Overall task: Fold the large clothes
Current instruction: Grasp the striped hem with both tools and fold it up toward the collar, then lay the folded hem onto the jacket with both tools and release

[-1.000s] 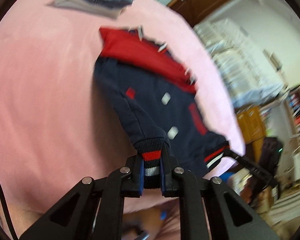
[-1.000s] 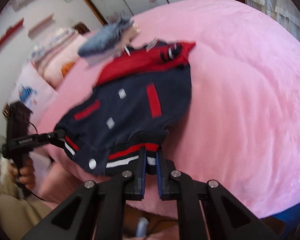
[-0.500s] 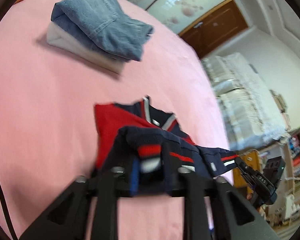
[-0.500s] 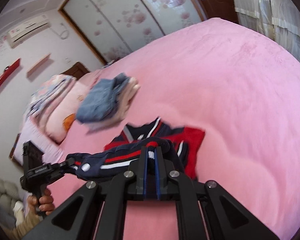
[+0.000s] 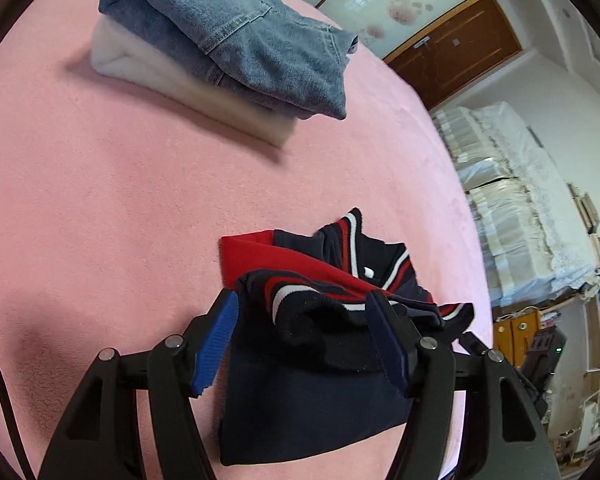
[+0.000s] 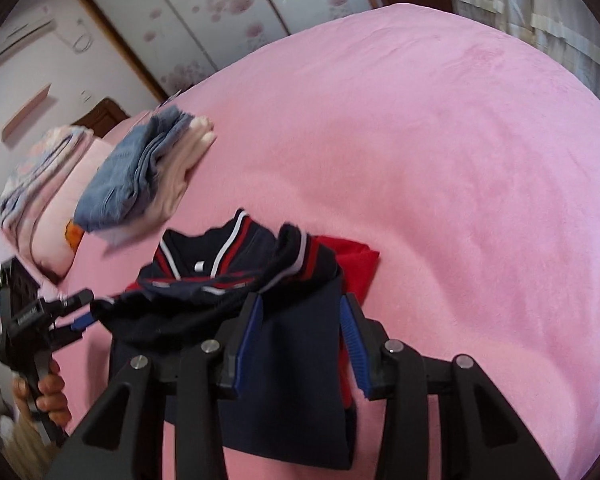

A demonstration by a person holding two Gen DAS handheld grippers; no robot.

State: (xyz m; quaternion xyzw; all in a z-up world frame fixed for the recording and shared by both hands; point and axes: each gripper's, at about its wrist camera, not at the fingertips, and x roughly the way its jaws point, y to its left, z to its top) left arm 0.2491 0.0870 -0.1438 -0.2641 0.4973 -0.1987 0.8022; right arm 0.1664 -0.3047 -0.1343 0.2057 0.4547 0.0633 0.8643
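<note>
A navy and red jacket (image 5: 312, 396) lies folded in half on the pink bed (image 5: 100, 208), its striped hem laid up by the collar. In the left wrist view my left gripper (image 5: 300, 340) hangs low over the hem. Its jaws are opening, and the bunched hem sits loosely between them with the left pad clear of the cloth. In the right wrist view my right gripper (image 6: 300, 336) straddles the jacket (image 6: 292, 384) at the folded hem. Its jaws are opening too, with navy cloth between them and no pinch. The left gripper (image 6: 74, 314) also shows there, held by a hand (image 6: 50, 398).
A stack of folded jeans (image 5: 240, 28) on a white folded garment (image 5: 172, 76) sits farther up the bed. Pillows and bedding (image 6: 40, 184) lie at the left in the right wrist view. White cloth-covered furniture (image 5: 512, 200) and shelves stand beyond the bed's right edge.
Both grippers carried the jacket's hem away from me to the collar, folding it in half. Both were shut on the hem; now their jaws stand apart and the hem lies loose.
</note>
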